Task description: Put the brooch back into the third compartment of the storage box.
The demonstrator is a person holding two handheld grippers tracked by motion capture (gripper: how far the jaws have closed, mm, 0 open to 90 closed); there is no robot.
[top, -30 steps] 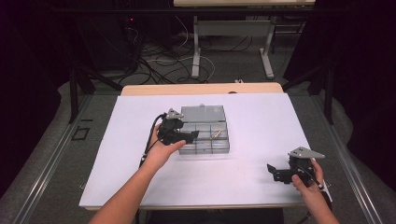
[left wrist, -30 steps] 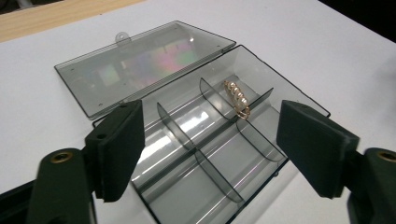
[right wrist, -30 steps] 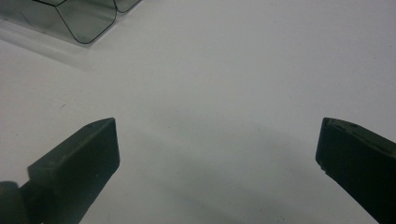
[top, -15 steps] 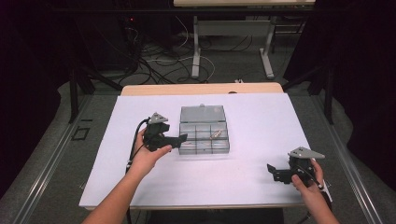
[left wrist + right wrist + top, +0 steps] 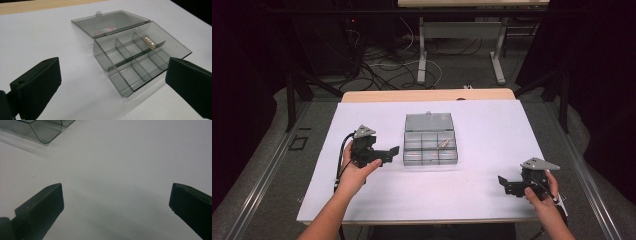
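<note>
- The left gripper (image 5: 388,153), a black two-jaw tool with a grey three-cornered plate on top, hangs over the left half of the white table (image 5: 362,200), just beside the left wall of the box and clear of it. Its jaws have just been opening and now stand wide with nothing between them, seen from the left gripper view as two black blocks at either side of the box.
- The person's left hand (image 5: 354,170) wraps the tool from below, forearm entering from the near edge of the table, a black cable trailing beside it.
- The clear, smoke-tinted plastic compartment box (image 5: 430,148) sits near the middle of the table, slightly toward the far edge. Its hinged lid (image 5: 110,22) lies folded back flat on the table on the far side.
- Inside, thin dividers cut the tray into two rows of three cells. A small brass-coloured threaded part (image 5: 148,41) lies in the right cell of the far row; the other cells look bare.
- The right gripper (image 5: 504,184), of the same make, rests low near the near right corner of the table, well apart from the box, held by the right hand (image 5: 542,197). Its jaws are spread wide over bare white surface, gripping nothing.
</note>
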